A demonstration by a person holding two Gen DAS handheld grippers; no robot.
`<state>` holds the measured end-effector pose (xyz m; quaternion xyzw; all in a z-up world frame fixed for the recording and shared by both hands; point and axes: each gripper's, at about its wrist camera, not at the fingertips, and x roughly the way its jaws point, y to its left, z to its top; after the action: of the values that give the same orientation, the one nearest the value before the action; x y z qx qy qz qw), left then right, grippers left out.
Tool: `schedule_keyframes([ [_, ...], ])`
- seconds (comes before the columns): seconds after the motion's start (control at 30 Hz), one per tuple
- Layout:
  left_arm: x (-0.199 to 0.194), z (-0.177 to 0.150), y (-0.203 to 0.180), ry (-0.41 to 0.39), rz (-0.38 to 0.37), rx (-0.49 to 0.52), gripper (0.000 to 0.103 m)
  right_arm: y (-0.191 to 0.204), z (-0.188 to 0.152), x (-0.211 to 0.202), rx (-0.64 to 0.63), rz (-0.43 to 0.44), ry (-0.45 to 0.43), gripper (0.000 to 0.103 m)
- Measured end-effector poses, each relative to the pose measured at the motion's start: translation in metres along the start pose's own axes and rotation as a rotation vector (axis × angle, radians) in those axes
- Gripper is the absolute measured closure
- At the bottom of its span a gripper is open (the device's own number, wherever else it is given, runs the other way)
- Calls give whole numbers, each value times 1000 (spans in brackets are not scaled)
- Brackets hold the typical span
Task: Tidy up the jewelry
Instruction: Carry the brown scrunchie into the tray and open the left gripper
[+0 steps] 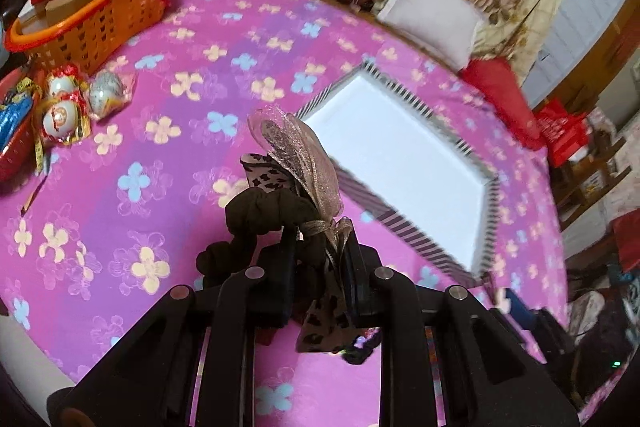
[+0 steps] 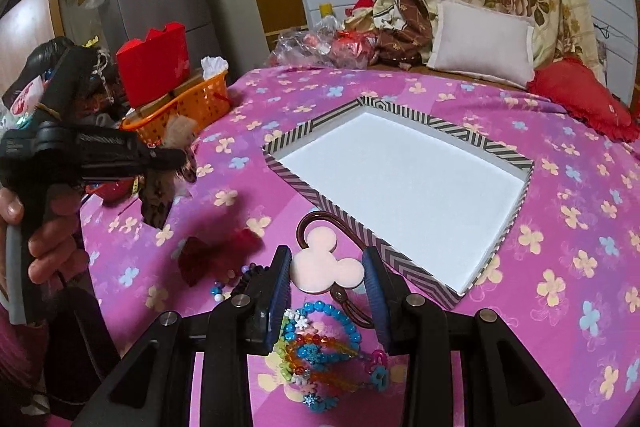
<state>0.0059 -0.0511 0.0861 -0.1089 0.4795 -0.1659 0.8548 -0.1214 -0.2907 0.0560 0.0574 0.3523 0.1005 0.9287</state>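
Left wrist view shows the left hand-held gripper (image 1: 316, 247) clamped on a bundle of hair ties (image 1: 276, 211), a black scrunchie with sheer ribbon and leopard-print fabric, held up above the pink flowered cloth (image 1: 160, 187) and near the striped box (image 1: 486, 195). That box looks empty, its white bottom bare in both views, so by my reading nothing has been put away yet and the sorting is only at its start.

From the right wrist view, the right hand-held gripper (image 2: 326, 267) stands open, low over the cloth, its jaws on either side of a pale mouse-head charm (image 2: 324, 269) on a brown cord, not closed on it. Just beside it, close to the box's near wall, lie the bead bracelets (image 2: 320, 343), blue, orange and green. A dark red, blurred thing (image 2: 218, 255) and some loose beads (image 2: 224, 287) sit to the left. All of these are still left to go in.
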Motion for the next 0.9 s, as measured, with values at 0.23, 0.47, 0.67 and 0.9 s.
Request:
schedule_keyframes([
  [0.23, -12, 1, -10, -19, 13, 49, 85, 0, 3, -3, 1, -4, -11, 68],
  [0.47, -14, 0, -28, -32, 42, 103, 85, -11, 9, -5, 6, -32, -8, 68],
  [0.67, -1, 4, -51, -44, 86, 173, 85, -28, 21, 0, 17, -70, -6, 68],
  [0.9, 26, 9, -83, -63, 148, 281, 84, -53, 39, 7, 40, -107, -10, 68],
])
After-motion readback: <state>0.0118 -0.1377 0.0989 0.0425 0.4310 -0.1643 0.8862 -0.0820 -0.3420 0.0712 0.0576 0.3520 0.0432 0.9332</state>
